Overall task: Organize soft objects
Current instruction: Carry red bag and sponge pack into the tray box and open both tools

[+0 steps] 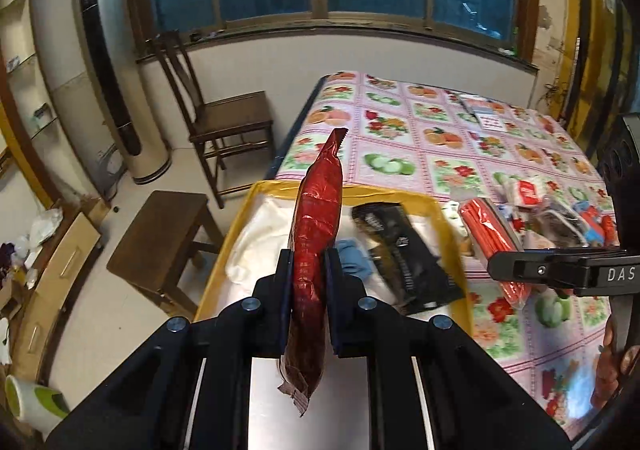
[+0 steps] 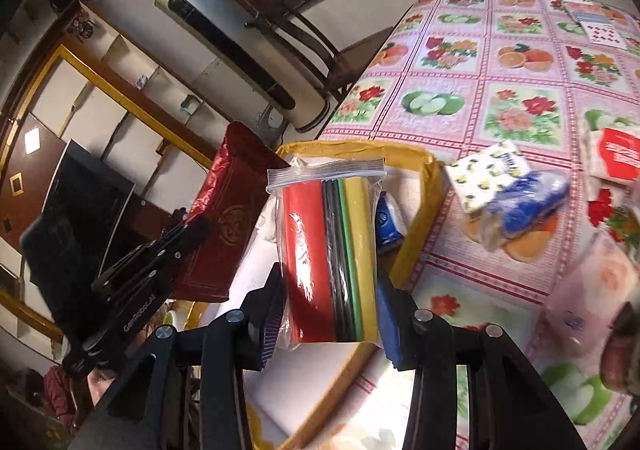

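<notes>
Left wrist view, nearest first: the left gripper (image 1: 308, 282) pinches a red foil packet (image 1: 316, 234) edge-on between its blue pads, the packet standing upright above the yellow-rimmed box (image 1: 240, 226). Inside the box lie a black packet (image 1: 404, 254), a bit of blue cloth (image 1: 354, 264) and white lining. Just right of the box, on the fruit-patterned tablecloth (image 1: 400, 137), sits a bag of red-orange sticks (image 1: 492, 234), then a pile of small packets (image 1: 560, 209) farther right. The right gripper (image 1: 560, 274) enters from the right edge; this view does not show how its fingers stand. Beyond, on the floor at left, are a wooden stool (image 1: 160, 246), a chair (image 1: 224, 117) and a tall air conditioner (image 1: 116, 77).

Right wrist view: the right gripper (image 2: 330, 314) is clamped on a clear zip bag (image 2: 332, 250) of red, black, green and yellow strips, held over the box's near rim (image 2: 424, 217). To the left, the left gripper (image 2: 176, 242) holds the red foil packet (image 2: 224, 217). Farther right on the cloth lie a lemon-print tissue pack (image 2: 484, 169) and a blue bundle (image 2: 528, 205).
</notes>
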Motion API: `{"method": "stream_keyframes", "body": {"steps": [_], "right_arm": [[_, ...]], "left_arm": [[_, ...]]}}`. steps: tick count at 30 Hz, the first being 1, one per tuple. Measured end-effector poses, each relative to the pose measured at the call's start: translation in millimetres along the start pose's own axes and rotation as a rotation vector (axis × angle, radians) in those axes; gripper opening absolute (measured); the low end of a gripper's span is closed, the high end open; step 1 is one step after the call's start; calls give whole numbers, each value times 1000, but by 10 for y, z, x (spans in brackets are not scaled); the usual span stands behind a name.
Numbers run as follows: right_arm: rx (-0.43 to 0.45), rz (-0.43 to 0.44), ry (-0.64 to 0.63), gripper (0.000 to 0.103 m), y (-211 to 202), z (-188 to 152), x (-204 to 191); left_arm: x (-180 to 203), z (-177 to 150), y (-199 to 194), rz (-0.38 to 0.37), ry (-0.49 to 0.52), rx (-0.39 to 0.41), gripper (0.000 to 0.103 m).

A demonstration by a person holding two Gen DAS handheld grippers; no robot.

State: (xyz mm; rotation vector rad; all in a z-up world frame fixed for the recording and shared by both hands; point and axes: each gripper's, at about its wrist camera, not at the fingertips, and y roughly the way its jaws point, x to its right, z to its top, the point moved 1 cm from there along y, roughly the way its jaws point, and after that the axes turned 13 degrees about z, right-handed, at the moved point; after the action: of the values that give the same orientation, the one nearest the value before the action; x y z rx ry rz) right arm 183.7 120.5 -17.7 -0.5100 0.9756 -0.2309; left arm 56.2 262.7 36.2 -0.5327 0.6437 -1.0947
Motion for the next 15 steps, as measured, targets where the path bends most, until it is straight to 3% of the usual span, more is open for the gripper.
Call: {"method": "stream_keyframes", "body": {"steps": [4, 7, 10, 12, 13, 14, 15], "right_arm": [[-78, -28, 14, 43, 617, 50, 21], [-117, -41, 19, 48, 869, 11, 28], [-118, -31, 7, 55, 838, -27, 5], [-120, -10, 34, 62, 736, -58, 35], [-111, -11, 34, 64, 673, -65, 42], [-102, -13, 24, 64, 606, -74, 25], [-90, -16, 12, 64, 539, -86, 2]], "left_arm": [[-23, -136, 306, 65, 9, -41, 12], [26, -232, 467, 22, 12, -75, 13], [35, -238, 436, -4, -17, -67, 17], [-23, -240, 462, -56, -69, -97, 29], [-55, -245, 472, -83, -98, -113, 49], [-83, -252, 465, -88, -119, -115, 61], [-77, -240, 434, -68, -121, -101, 61]]}}
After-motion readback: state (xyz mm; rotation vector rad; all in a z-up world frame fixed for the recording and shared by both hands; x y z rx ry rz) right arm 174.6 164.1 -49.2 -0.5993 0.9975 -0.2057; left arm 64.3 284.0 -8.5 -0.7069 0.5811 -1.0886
